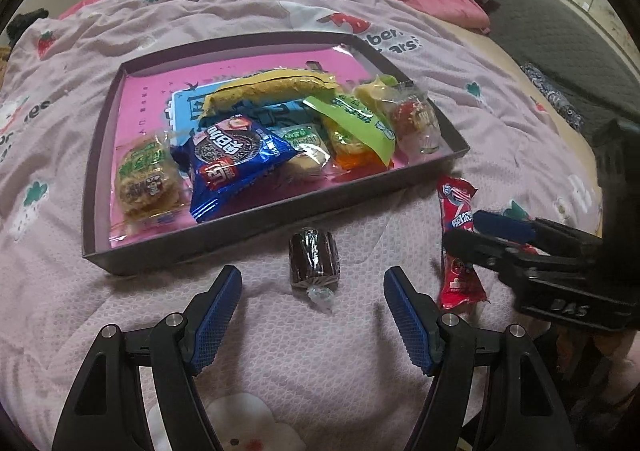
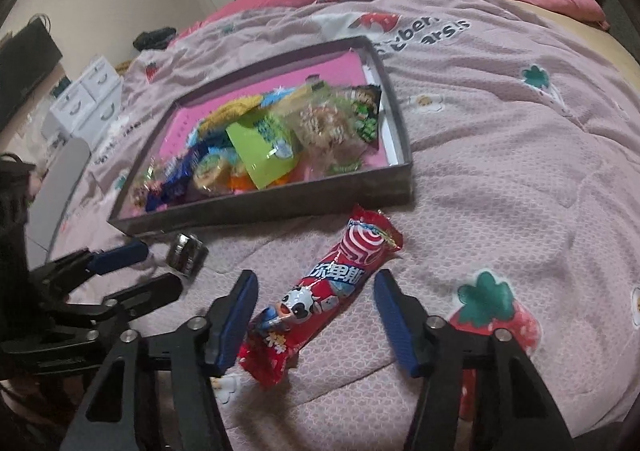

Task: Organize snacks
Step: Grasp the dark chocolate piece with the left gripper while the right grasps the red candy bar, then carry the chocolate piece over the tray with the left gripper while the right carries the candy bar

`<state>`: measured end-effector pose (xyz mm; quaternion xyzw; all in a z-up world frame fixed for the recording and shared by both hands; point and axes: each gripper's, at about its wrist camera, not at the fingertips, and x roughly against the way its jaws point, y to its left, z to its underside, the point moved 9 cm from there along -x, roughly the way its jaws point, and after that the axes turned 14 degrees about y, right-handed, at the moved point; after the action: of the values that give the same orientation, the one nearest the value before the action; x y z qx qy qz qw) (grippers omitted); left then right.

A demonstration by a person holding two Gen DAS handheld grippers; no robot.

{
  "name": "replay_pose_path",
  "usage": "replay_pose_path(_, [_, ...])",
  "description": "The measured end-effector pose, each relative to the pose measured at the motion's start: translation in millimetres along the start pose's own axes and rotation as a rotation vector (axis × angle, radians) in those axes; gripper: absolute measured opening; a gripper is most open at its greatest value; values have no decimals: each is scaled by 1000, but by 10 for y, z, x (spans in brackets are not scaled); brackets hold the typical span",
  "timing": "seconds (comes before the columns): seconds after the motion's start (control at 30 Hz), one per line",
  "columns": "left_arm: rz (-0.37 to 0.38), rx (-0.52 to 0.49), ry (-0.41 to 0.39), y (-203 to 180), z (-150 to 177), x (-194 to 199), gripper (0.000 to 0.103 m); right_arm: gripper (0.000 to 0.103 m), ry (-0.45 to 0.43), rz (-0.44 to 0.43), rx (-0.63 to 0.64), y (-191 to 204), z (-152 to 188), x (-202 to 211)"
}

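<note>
On a lilac bedspread (image 1: 280,351), the left gripper (image 1: 313,305) gapes wide with a dark wrapped cake (image 1: 313,257) at twelve o'clock, while the right gripper (image 2: 316,309), equally spread, straddles a red lollipop packet (image 2: 320,291) before the snack tray (image 2: 280,207).

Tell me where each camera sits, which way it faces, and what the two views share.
Left wrist: on the left tongs, low over the quilt, facing the tray; a dark roll lies ahead between its open blue fingers; the right tongs enter from the right.
Right wrist: on the right tongs, facing the tray's corner; a red packet lies between its open fingers; the left tongs show at left.
Shared: tray, roll, packet, quilt.
</note>
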<state>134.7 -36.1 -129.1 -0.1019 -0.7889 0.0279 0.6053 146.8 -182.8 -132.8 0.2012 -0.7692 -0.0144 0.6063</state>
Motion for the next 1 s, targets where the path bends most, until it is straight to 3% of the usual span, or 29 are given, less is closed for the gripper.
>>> replay_pose_path(0.2, [0, 4, 10, -6, -15, -70, 75, 36, 21, 54, 73, 56, -33, -144])
replay_pose_path(0.23, [1, 5, 11, -7, -25, -82, 74, 28, 21, 52, 75, 54, -37, -143])
replay_pose_path(0.43, [-14, -1, 26, -37, -58, -199, 49, 25, 18, 23, 87, 73, -24, -84])
replay_pose_path(0.5, [-25, -13, 20, -62, -80, -214, 34, 25, 11, 8, 82, 72, -26, -52])
replay_pose_path(0.57, [-30, -25, 17, -78, -112, -229, 29, 25, 2, -10, 71, 55, -28, -8])
replay_pose_path(0.77, [20, -20, 12, -105, -93, -152, 29, 25, -49, -75, 49, 61, -46, 199])
replay_pose_path(1.0, [31, -2, -65, -73, -113, 247, 29, 25, -200, -148, 116, 258, -212, 583])
